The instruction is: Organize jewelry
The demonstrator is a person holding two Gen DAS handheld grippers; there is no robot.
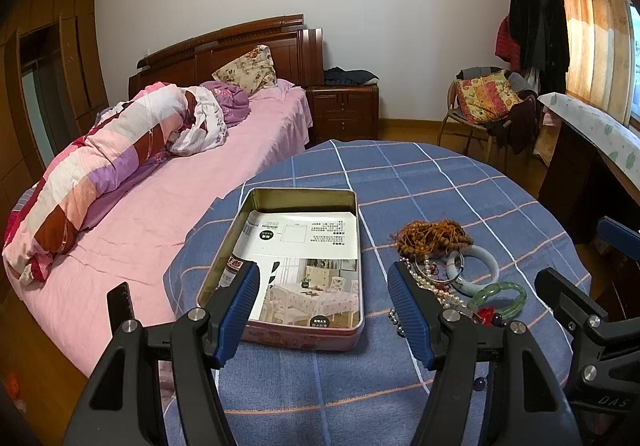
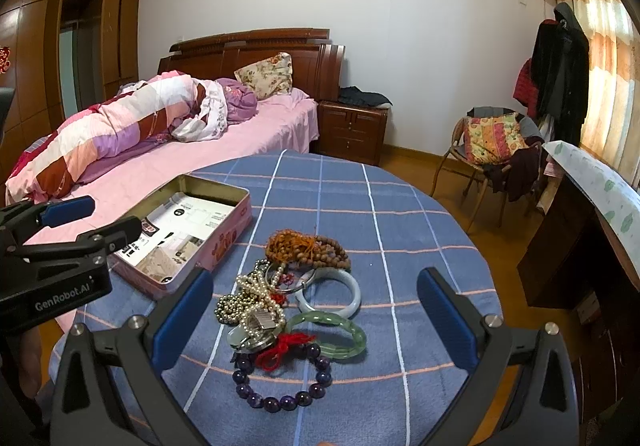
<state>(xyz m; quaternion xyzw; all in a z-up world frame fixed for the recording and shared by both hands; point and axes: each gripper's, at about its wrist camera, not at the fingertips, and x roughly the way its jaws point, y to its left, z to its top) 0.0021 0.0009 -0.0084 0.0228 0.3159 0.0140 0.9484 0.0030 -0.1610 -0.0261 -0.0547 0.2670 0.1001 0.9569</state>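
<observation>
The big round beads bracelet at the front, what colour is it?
Dark purple beads bracelet, clearest in the right wrist view.

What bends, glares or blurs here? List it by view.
Left wrist view: fisheye curves the tablecloth edge; dark corners; curtain glows from window light. Right wrist view: same bending; curtain overexposed; jewelry stays sharp.
</observation>
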